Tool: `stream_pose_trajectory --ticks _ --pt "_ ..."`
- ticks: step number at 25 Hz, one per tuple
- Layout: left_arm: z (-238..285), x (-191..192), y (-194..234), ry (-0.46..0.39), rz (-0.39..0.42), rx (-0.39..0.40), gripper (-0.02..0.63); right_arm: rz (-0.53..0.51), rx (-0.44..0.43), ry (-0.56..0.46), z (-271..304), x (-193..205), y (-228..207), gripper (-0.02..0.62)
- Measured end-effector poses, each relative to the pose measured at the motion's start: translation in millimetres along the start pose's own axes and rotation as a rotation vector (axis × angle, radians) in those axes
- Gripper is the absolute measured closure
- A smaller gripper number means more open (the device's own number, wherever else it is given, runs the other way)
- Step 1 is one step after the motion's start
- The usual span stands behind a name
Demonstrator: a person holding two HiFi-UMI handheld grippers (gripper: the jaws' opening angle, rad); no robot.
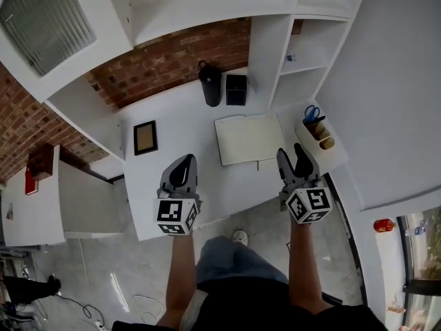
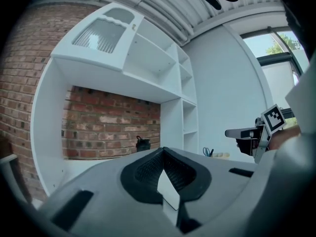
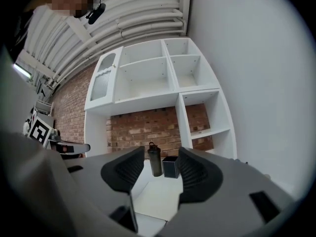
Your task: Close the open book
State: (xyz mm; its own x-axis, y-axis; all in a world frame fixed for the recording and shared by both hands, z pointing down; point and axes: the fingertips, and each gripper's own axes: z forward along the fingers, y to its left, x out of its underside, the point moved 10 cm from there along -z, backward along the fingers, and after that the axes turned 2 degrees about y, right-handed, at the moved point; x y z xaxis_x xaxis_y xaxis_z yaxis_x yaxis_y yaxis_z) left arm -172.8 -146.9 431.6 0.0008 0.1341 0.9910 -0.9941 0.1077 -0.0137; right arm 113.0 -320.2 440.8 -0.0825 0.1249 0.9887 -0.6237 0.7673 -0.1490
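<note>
A: Book [image 1: 249,138]?
B: Open, flat, blank pale pages up. Mid worktop [image 1: 186,133], just beyond right tool [image 1: 289,152].
A: Containers?
B: White holder [image 1: 306,135] right of book, blue-handled scissors [image 1: 311,112] standing in it. Black bottle [image 1: 210,83] and black box [image 1: 236,89] farther back.
A: Tools?
B: Right jaws apart, empty. Left tool [image 1: 183,161] jaws together. Brick wall [image 1: 165,61] behind, white shelving [image 1: 296,54].

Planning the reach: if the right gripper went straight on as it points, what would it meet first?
Probably the black box, framed between the right gripper's open fingers beside the bottle, after passing above the open book. Depth is uncertain.
</note>
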Motion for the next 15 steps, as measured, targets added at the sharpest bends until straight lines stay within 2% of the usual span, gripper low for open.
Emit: stream_pose_trajectory --ticks 4,9,15 --pt "15 3 4 0.008 -0.013 -0.028 0.597 0.005 -0.014 0.010 18 2 -4 0.399" --pt "37 7 5 0.027 -0.029 -0.015 0.597 -0.017 -0.025 0.043 38 1 -11 0.399" --pt "46 8 15 0.036 -0.039 -0.010 0.597 -0.159 -0.086 0.130 82 -3 -15 0.399"
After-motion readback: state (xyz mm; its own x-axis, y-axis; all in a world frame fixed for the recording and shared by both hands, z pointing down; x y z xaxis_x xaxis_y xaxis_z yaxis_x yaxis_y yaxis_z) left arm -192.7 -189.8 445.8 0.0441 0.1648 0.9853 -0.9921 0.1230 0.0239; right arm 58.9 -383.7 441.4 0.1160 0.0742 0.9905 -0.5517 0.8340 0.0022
